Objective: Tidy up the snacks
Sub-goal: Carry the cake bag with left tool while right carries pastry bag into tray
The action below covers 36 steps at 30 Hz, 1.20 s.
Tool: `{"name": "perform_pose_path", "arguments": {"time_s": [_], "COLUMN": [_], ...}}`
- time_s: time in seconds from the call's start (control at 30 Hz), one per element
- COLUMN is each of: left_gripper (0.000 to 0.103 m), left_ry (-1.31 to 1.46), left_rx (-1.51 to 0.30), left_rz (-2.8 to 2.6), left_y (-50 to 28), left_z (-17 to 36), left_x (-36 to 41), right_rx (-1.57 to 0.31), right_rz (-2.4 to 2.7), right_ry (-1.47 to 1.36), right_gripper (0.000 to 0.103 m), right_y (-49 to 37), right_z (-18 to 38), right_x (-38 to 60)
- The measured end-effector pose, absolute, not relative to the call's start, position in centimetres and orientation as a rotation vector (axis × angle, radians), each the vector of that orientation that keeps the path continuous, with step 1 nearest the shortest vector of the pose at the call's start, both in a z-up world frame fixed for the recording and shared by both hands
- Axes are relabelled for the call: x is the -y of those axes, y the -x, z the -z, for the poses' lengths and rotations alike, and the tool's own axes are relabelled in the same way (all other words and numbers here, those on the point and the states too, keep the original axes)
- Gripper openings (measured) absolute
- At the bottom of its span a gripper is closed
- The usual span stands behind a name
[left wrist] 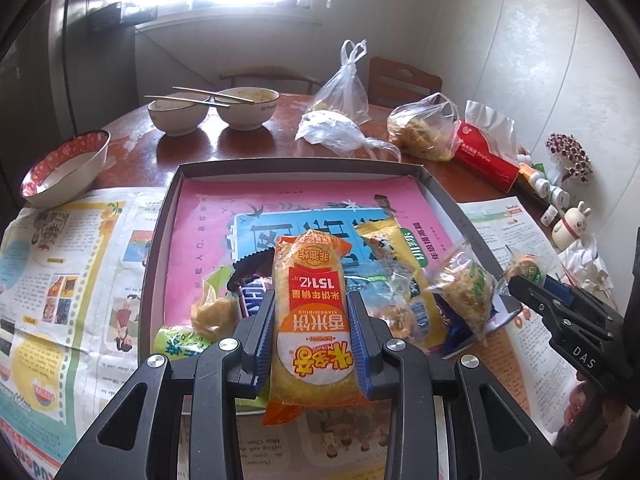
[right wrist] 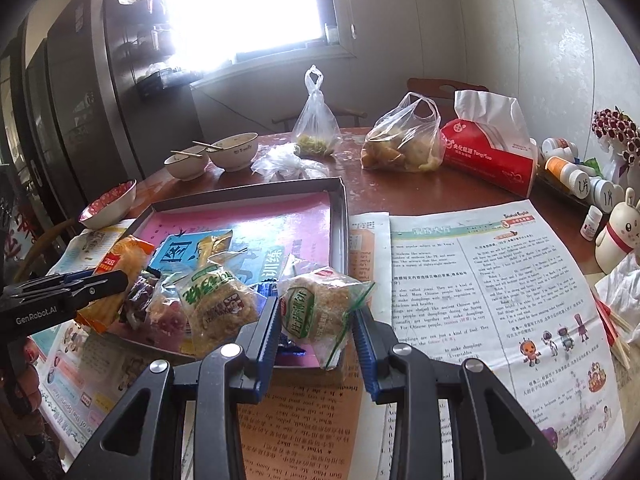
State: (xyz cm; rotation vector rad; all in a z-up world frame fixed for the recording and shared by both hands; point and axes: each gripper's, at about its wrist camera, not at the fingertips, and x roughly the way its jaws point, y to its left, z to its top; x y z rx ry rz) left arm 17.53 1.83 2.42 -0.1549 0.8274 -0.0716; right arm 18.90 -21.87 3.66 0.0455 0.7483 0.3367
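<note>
My left gripper (left wrist: 312, 300) is shut on an orange rice cracker pack (left wrist: 314, 312), held over the near edge of the shallow grey box lid (left wrist: 296, 166) with a pink lining. My right gripper (right wrist: 316, 310) is shut on a clear packet of rice cake with a green label (right wrist: 316, 304), held at the box's near right corner (right wrist: 338, 216). Several more snack packs lie piled in the box's near part: a second green-label rice cake (right wrist: 218, 300), a yellow pack (left wrist: 384, 240) and blue wrappers (left wrist: 452, 328). The right gripper also shows in the left wrist view (left wrist: 520, 280), and the left gripper in the right wrist view (right wrist: 116, 276).
Newspapers (right wrist: 480, 280) cover the wooden table around the box. Two bowls with chopsticks (left wrist: 212, 110), a red-patterned bowl (left wrist: 66, 166), plastic food bags (right wrist: 404, 140), a red tissue pack (right wrist: 492, 148), pill bottles (right wrist: 568, 172) and a rabbit figure (right wrist: 620, 232) stand behind and to the right.
</note>
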Motion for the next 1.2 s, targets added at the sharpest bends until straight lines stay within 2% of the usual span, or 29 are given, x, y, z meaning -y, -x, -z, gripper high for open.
{"name": "perform_pose_path", "arguments": {"time_s": [1.2], "left_gripper": [0.034], "left_ry": [0.171], "left_rx": [-0.826], "left_rz": [0.053], "left_y": [-18.7], "left_z": [-1.6], "left_x": [-2.5], "right_rx": [-0.752], "right_rz": [-0.425], "right_ry": [-0.052], "right_gripper": [0.036], "right_y": [-20.7], "right_z": [-3.5], "right_x": [18.5]}}
